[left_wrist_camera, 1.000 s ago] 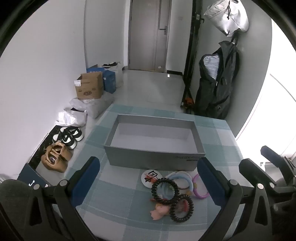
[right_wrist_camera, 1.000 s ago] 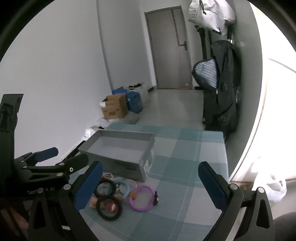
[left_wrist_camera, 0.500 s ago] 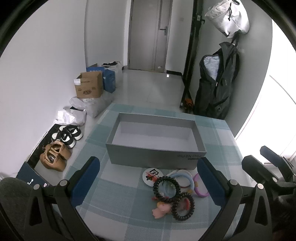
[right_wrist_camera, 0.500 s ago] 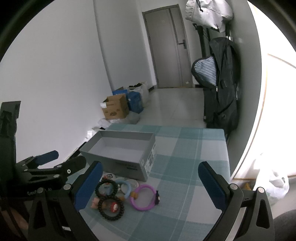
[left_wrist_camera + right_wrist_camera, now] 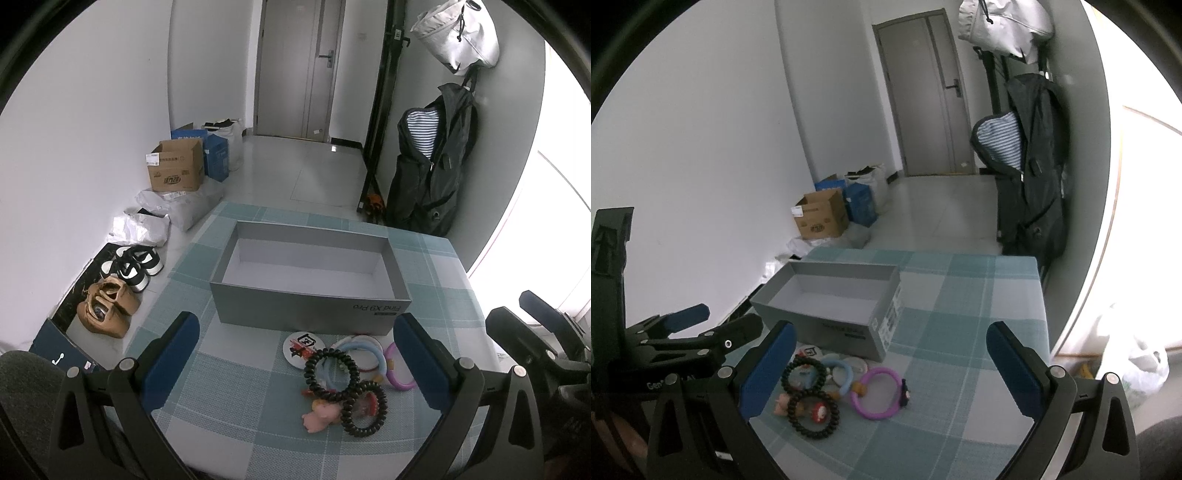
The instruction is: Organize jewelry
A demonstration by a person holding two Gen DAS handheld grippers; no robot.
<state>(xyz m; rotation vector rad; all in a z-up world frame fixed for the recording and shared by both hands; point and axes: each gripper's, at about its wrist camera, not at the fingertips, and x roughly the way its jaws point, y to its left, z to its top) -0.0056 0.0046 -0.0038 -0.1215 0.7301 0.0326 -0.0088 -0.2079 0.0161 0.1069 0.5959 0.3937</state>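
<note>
1. Jewelry pieces point(image 5: 347, 376) lie together in a small heap on the checked tablecloth point(image 5: 236, 406), just in front of the near wall of the grey box point(image 5: 310, 314).
2. We see in the heap two black spiral rings: one black ring point(image 5: 331, 373) further from us and a second black ring point(image 5: 364, 409) nearer, and they overlap each other.
3. Under the first ring lies a light blue ring point(image 5: 364, 350), and to the right of it a purple ring point(image 5: 397, 371), partly hidden behind our left gripper's finger in the left wrist view.
4. A small pink figure point(image 5: 320, 415) lies at the near edge of the heap, touching the nearer black ring, and a round white badge point(image 5: 300, 344) lies close to the box wall.
5. The grey box stands open at the top, and we see nothing inside it; its inner floor is pale.
6. Our left gripper point(image 5: 295, 365) hangs above the table with its blue pads wide apart, and nothing is between them; the heap lies in the space ahead of it.
7. Our right gripper point(image 5: 892, 373) is also spread wide and holds nothing; in its view the purple ring point(image 5: 875, 393) lies ahead between the fingers, and the rest of the heap is nearer to the left finger.
8. On the floor to the left of the table stand a cardboard carton point(image 5: 176, 170) and some shoes point(image 5: 133, 264).
</note>
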